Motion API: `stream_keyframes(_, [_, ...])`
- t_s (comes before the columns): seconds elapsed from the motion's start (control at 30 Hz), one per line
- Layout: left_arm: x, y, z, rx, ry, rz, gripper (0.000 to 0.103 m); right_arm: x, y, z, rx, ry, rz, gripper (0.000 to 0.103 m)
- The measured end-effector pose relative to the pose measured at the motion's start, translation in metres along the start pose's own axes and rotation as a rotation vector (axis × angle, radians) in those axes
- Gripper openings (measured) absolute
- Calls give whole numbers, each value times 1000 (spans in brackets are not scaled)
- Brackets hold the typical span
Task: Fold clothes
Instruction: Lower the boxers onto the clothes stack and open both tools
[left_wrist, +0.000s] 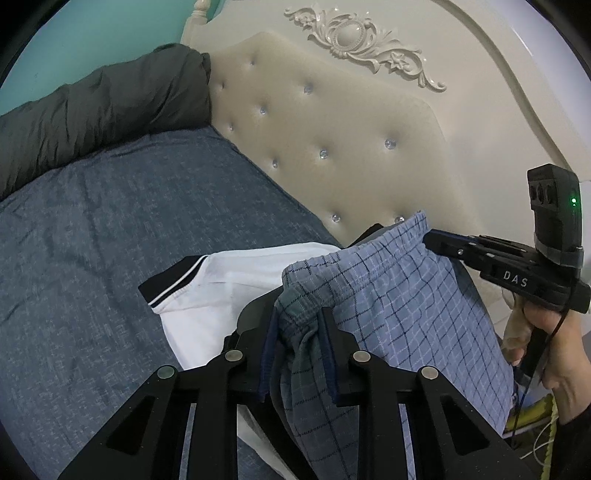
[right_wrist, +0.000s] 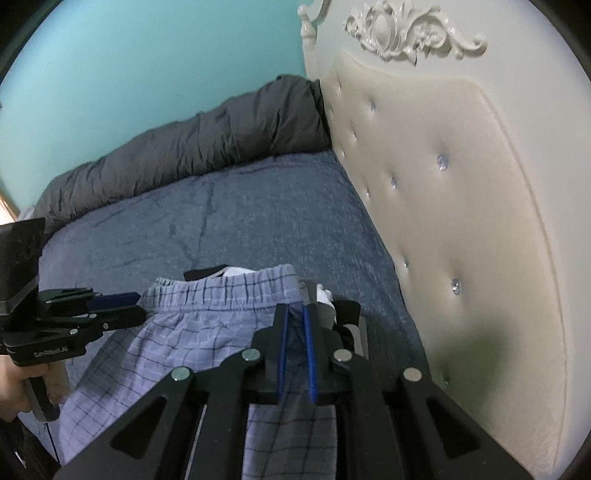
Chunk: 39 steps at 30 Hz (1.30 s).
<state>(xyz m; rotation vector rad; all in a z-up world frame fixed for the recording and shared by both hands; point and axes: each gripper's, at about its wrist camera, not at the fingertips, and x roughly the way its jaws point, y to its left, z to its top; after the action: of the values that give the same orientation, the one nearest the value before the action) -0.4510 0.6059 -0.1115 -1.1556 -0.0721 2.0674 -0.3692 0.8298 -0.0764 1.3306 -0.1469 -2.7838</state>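
Checked shorts (left_wrist: 399, 295), pale blue with dark grid lines, are held up over the near part of the bed (left_wrist: 110, 221), close to the tufted headboard (left_wrist: 332, 122). Their elastic waistband (right_wrist: 221, 291) runs left to right between the two tools, and the legs hang down toward the near edge, so the long axis runs from far to near. The left gripper (left_wrist: 299, 332) is clamped on the left end of the waistband, cloth bunched between its pads. The right gripper (right_wrist: 295, 325) is pressed together on the right end, with the fabric pinched between its blue pads.

The left wrist view alone shows a white garment (left_wrist: 236, 280) with a black, white-striped collar lying on the blue sheet under the shorts, and a person's hand (left_wrist: 554, 350) on the right tool's handle. The right wrist view alone shows the whole waistband stretched flat and more of the teal wall (right_wrist: 147, 74). A dark grey duvet (right_wrist: 203, 140) lies rolled along the far side of the bed.
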Motion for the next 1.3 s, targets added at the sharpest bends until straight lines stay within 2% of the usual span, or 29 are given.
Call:
stream_keyframes(0.2, [-32, -5, -8, 8, -26, -17, 25, -49, 2, -13, 14, -91, 66, 8])
stream_keyframes(0.37, [-50, -21, -28, 27, -23, -43, 25, -71, 10, -47, 15, -94, 93, 8])
stream_keyframes(0.53, [-59, -34, -53, 35, -18, -64, 25, -76, 11, -78, 33, -76, 72, 8])
stream_keyframes(0.77, [-49, -43, -84, 57, 48, -16, 25, -72, 4, -105, 95, -51, 39, 8])
stream_keyframes(0.9, [-62, -44, -88, 41, 21, 12, 25, -93, 4, -107, 132, -103, 49, 8])
stream_keyframes(1.07, [-90, -56, -93, 68, -8, 51, 25, -120, 16, -116, 132, -151, 58, 8])
stream_keyframes(1.3, [-125, -81, -100, 93, -38, 48, 25, -144, 40, -131, 120, -198, 53, 8])
